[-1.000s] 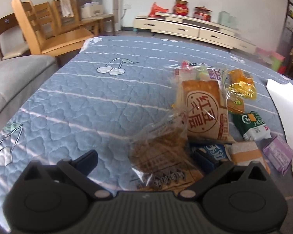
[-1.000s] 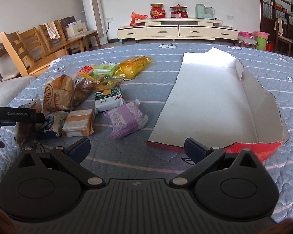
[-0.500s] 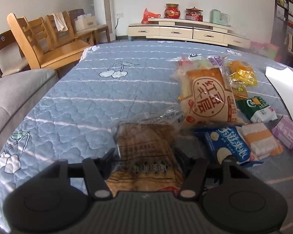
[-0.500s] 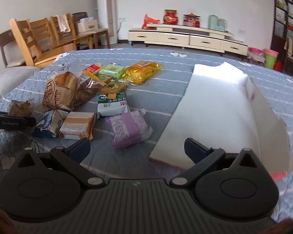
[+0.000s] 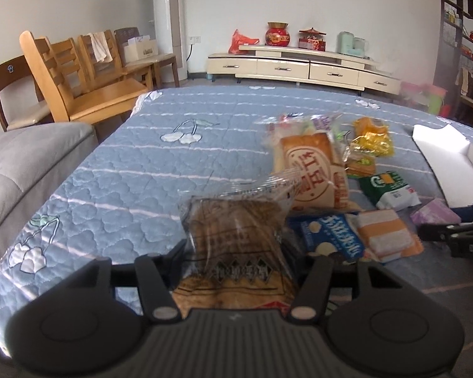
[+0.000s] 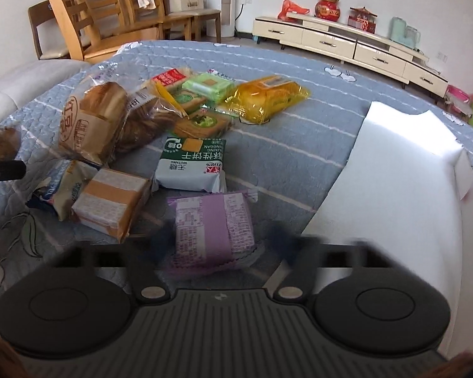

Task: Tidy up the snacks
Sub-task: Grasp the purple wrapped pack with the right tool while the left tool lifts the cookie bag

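Left tongs (image 5: 236, 252) are gripping the clear-wrapped brown pastry pack (image 5: 236, 236) by its lower half, one finger on each side, so the pack is standing up between them with its crimped top edge pointing away from the camera. It looks lifted off the quilted bench cover (image 5: 135, 170), probably so it clears the pile on the way to the white cardboard tray (image 5: 441, 157), which is sitting well to the right of the snacks.

Right tongs (image 6: 216, 239) are straddling the purple snack packet (image 6: 214, 230); fingers are motion-blurred on both sides of it, so I cannot tell whether they are already pinching or just closing in. The packet is lying flat just beside the near-left edge of the tray, making it the shortest transfer.

Remaining pile, left of the tray:
- red-bean bread bag (image 6: 88, 123) leaning on a darker bread bag
- green-white biscuit pack (image 6: 190, 165) flat, just beyond the purple one
- orange-white wrapped block (image 6: 113, 201) touching the blue packet (image 5: 330, 236)
- yellow bag (image 6: 267, 97) and small green and red packs at the far end

Tray interior is showing bare white where visible; sorting looks barely started.

Pose: left unit is held low and roughly level, pointing along the bench towards the far wall. Right unit is pitched down over the purple packet, low to the cover, tray at its right side.
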Action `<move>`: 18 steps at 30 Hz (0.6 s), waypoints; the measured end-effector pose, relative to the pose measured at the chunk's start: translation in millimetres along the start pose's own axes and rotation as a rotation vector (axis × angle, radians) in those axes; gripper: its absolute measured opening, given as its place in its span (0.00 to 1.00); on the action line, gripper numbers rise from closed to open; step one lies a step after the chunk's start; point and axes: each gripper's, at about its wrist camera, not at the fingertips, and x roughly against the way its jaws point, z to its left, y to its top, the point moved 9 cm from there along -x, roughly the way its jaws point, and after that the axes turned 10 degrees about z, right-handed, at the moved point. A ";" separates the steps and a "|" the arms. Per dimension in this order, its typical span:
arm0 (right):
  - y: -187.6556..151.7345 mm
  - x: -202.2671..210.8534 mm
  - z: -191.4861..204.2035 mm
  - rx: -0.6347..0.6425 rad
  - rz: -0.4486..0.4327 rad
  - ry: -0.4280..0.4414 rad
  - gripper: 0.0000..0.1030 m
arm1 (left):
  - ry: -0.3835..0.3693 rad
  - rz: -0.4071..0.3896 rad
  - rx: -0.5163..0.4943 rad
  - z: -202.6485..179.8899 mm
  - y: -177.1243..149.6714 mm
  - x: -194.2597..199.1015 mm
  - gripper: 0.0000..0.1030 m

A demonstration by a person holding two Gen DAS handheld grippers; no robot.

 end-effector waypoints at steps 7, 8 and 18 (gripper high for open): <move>1.3 19.7 5.9 -0.021 -0.069 -0.024 0.57 | -0.024 -0.040 -0.006 -17.8 9.8 17.5 0.57; 1.8 24.9 5.5 -0.032 -0.082 -0.029 0.57 | -0.028 -0.046 -0.007 -20.4 11.4 20.6 0.57; -4.7 72.3 -4.2 -0.097 -0.178 -0.088 0.58 | -0.073 -0.092 -0.041 -47.1 17.5 45.5 0.57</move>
